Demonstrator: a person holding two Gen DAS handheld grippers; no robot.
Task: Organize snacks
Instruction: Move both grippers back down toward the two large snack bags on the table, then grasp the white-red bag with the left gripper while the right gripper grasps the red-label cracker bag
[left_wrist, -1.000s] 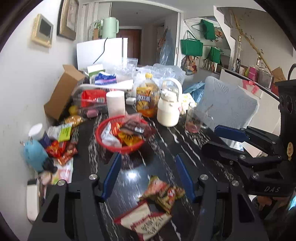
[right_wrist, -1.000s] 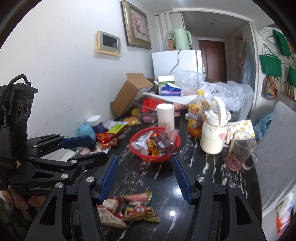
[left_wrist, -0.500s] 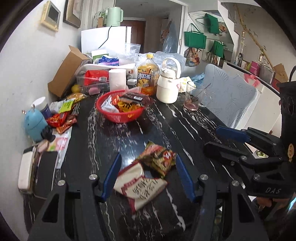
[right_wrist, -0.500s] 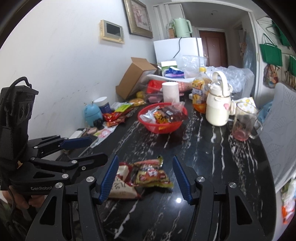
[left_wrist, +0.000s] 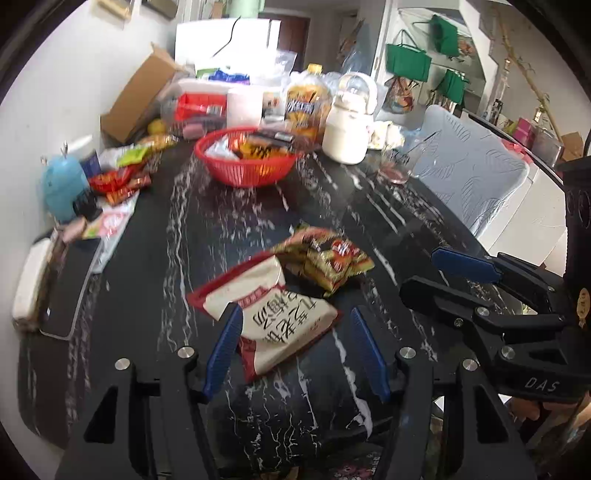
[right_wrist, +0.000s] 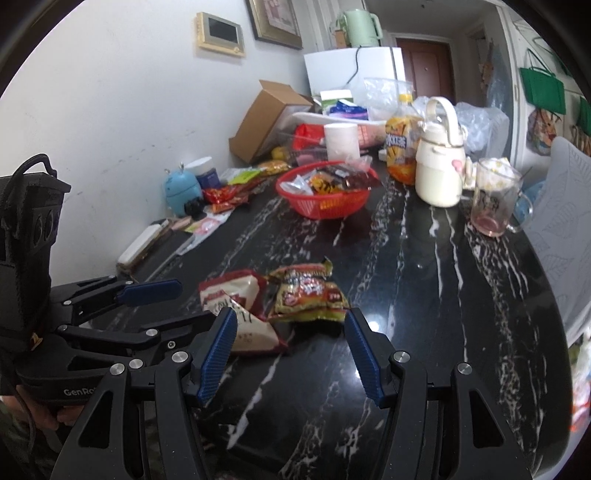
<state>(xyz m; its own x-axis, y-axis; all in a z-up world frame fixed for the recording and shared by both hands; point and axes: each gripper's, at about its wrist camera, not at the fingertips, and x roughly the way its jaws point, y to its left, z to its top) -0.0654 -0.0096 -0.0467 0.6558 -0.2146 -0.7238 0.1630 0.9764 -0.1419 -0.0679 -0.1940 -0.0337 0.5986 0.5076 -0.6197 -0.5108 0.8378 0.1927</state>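
Two snack packets lying side by side on the black marble table (left_wrist: 229, 236), just touching or overlapping at their inner edges, well short of the red basket (left_wrist: 247, 166) waiting farther up the table. Sitting directly ahead of the left gripper (left_wrist: 295, 343), jaws standing apart and empty: the white-and-red packet (left_wrist: 273, 314), its long axis running roughly across that gap. Sitting just beyond the right gripper (right_wrist: 290, 349), likewise spread with nothing between the pads: the green-and-red packet (right_wrist: 308, 295), lying crosswise too. Judging by this, each hand being nearer its own packet.
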